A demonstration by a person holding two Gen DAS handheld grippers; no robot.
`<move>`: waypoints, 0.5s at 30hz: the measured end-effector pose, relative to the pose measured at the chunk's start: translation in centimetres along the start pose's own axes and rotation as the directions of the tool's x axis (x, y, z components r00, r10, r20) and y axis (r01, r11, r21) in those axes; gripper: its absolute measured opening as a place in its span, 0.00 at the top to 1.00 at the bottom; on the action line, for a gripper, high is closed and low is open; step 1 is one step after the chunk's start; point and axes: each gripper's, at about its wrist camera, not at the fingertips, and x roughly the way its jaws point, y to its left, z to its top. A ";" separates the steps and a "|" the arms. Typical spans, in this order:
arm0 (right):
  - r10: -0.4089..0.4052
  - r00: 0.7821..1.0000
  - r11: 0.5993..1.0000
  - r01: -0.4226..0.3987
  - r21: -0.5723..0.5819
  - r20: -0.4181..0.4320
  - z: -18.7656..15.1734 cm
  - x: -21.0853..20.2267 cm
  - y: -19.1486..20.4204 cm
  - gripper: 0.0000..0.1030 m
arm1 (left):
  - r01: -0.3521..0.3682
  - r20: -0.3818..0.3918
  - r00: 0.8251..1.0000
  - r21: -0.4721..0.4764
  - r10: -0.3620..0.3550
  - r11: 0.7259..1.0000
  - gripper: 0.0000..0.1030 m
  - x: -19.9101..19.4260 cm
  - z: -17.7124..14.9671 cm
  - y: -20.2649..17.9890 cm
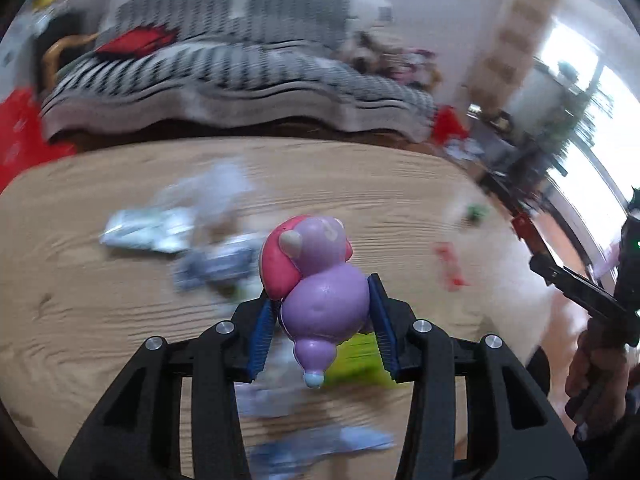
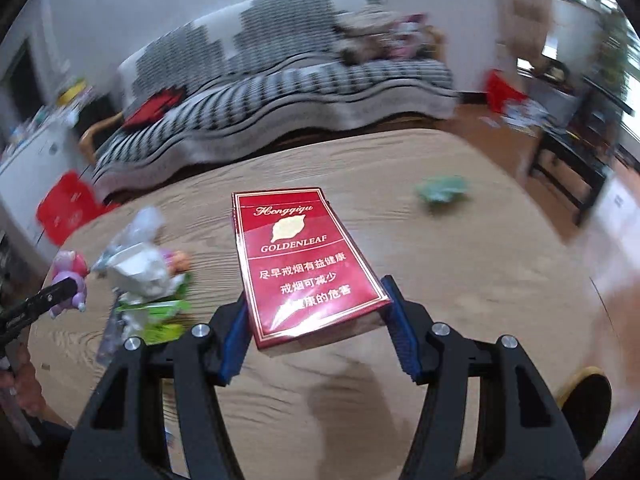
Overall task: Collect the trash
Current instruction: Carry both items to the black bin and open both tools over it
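Carrying trash above the bench (image 2: 460,248): left gripper (image 1: 322,320) is clamping a purple toy figure (image 1: 316,280), right gripper (image 2: 316,328) is pinching a red cigarette pack (image 2: 304,264); next, probably finding a bin.

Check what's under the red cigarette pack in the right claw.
Only bare wood-grain tabletop shows around and below the red cigarette pack, held clear of it; the patch directly beneath is hidden.

You have two grippers, each with one thing between its fingers: one purple toy (image 1: 320,300) in the left gripper (image 1: 322,324), one red cigarette pack (image 2: 308,268) in the right gripper (image 2: 316,332). Beyond the right fingers lies one green scrap (image 2: 442,190); the blurred wrappers (image 2: 148,280) left of them can't be counted.
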 end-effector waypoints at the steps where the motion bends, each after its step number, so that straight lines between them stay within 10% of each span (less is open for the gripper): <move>1: -0.043 0.999 0.998 0.042 0.052 0.019 -0.4 -1.6 -3.2 0.42 | 0.020 0.001 1.000 0.026 -0.020 0.999 0.58 0.2 -0.2 -1.9; 7: -0.247 0.968 0.937 0.226 0.266 0.047 -3.7 -7.8 -17.2 0.43 | 0.228 -0.066 0.974 0.222 -0.218 0.948 0.58 3.9 -2.3 -17.7; 15: -0.411 0.908 0.740 0.384 0.553 -0.080 -12.8 -13.9 -33.7 0.44 | 0.507 -0.268 0.860 0.346 -0.435 0.790 0.58 10.9 -9.0 -36.7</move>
